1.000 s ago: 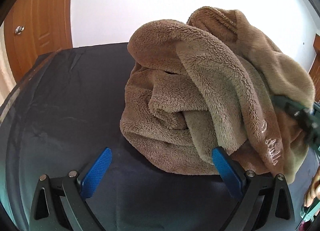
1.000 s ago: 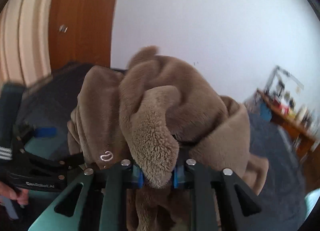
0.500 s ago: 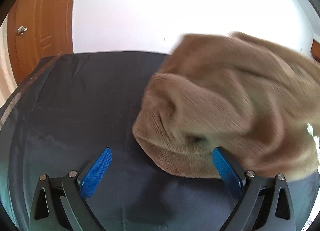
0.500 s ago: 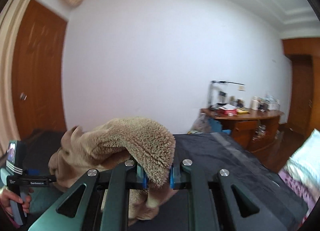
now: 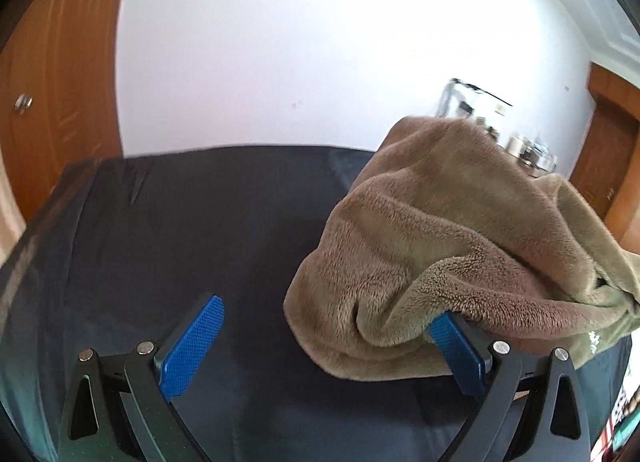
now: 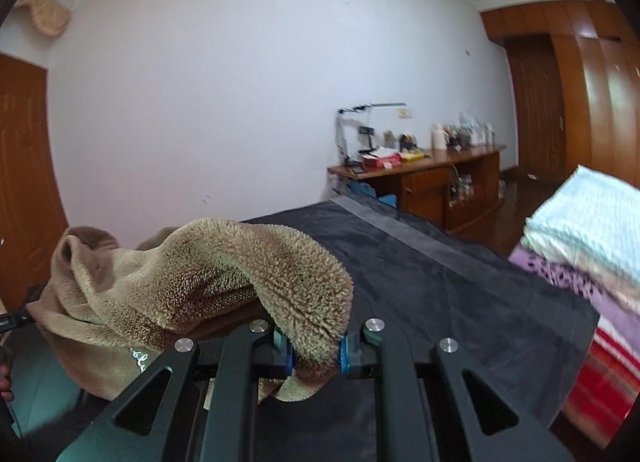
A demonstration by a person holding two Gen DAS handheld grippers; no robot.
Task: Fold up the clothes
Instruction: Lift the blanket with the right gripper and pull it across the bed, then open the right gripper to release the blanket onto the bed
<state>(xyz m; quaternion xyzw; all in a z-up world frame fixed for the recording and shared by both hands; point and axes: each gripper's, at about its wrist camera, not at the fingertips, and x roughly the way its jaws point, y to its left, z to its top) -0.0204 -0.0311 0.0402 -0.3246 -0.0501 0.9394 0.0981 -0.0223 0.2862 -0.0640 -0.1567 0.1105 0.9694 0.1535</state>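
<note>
A brown fleece garment (image 5: 452, 246) lies bunched on the dark bed cover (image 5: 224, 221), stretched toward the right. My left gripper (image 5: 324, 330) is open and empty, low over the cover; the fleece drapes over its right fingertip (image 5: 448, 336). My right gripper (image 6: 314, 350) is shut on a thick fold of the fleece garment (image 6: 248, 262) and holds it lifted above the cover, with the rest trailing down to the left.
A stack of folded blankets (image 6: 592, 246) sits at the right beside the bed cover (image 6: 440, 282). A wooden desk (image 6: 424, 177) with clutter stands by the white wall. Wooden doors (image 5: 52, 101) are at the left and right.
The right gripper has pulled the fleece up and to the right, stretching the pile out. The heap slid away from the left gripper, which stayed open.
</note>
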